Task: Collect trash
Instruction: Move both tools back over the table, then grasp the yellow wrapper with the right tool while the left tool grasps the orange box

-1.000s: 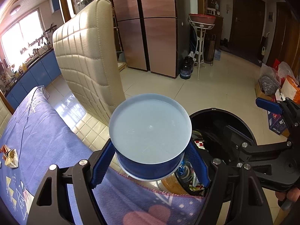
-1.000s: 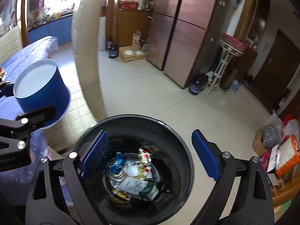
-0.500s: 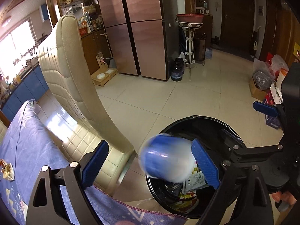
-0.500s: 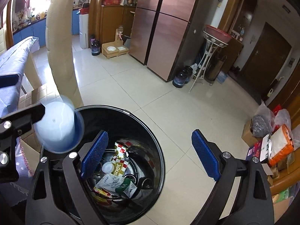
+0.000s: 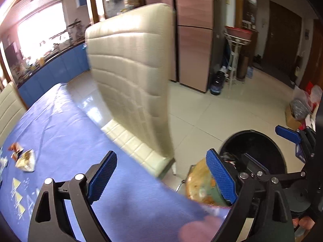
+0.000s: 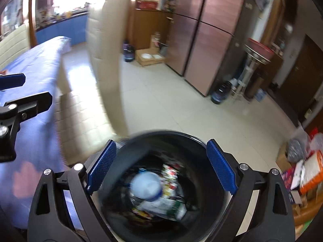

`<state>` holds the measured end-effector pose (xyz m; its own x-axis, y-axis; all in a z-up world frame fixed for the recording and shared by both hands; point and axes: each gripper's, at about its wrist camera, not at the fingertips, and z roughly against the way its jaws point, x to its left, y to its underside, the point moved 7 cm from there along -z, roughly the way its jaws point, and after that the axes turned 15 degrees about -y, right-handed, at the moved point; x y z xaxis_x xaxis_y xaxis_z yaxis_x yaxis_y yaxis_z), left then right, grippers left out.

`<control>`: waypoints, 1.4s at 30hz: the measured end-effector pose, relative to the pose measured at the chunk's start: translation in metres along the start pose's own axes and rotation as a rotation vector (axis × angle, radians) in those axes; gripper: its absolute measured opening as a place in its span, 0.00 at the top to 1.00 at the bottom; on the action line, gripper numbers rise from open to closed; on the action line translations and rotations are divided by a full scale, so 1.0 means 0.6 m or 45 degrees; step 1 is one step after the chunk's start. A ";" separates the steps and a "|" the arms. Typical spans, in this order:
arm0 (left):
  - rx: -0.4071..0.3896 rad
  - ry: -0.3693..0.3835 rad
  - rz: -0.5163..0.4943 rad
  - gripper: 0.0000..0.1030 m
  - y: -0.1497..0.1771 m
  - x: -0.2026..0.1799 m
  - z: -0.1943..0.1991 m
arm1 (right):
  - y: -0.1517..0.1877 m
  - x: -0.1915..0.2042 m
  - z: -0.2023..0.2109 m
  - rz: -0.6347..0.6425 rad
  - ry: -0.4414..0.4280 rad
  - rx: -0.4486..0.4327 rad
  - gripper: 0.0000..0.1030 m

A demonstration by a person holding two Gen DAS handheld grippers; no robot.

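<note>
Both tongs, left (image 5: 161, 178) and right (image 6: 160, 166), gaping, empty; round blue white-lidded tub (image 6: 146, 185) lodged in black bin (image 6: 203, 143); crumpled wrappers (image 5: 25, 160) uncollected on blue-clothed counter (image 5: 66, 133).

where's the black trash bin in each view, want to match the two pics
Left wrist view: trash bin at lower right, behind the left claw's right finger.
Right wrist view: trash bin at bottom centre, framed by the right claw.
Shared landmark: the cream chair back.
</note>
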<state>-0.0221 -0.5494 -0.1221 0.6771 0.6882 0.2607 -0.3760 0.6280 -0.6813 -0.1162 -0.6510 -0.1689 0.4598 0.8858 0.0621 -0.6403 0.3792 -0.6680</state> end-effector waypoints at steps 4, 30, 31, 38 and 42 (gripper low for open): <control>0.022 -0.092 0.106 0.15 0.020 0.121 -0.006 | -0.035 0.099 -0.016 0.091 -0.093 0.007 0.13; 0.220 -0.462 0.598 0.15 0.244 0.759 -0.079 | -0.187 0.724 -0.228 0.378 -0.477 0.207 0.13; 0.223 -0.452 0.601 0.15 0.242 0.765 -0.089 | -0.190 0.727 -0.236 0.381 -0.461 0.211 0.13; 0.224 -0.344 0.591 0.15 0.194 0.755 -0.157 | -0.209 0.724 -0.263 0.397 -0.452 0.207 0.46; 0.219 -0.308 0.553 0.15 0.159 0.731 -0.194 | -0.227 0.705 -0.262 0.421 -0.404 0.170 0.64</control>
<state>0.3124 -0.2300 -0.1523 0.2778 0.9498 0.1439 -0.7019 0.3030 -0.6447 0.2625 -0.3698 -0.1682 0.0206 0.9948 0.0993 -0.8038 0.0755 -0.5901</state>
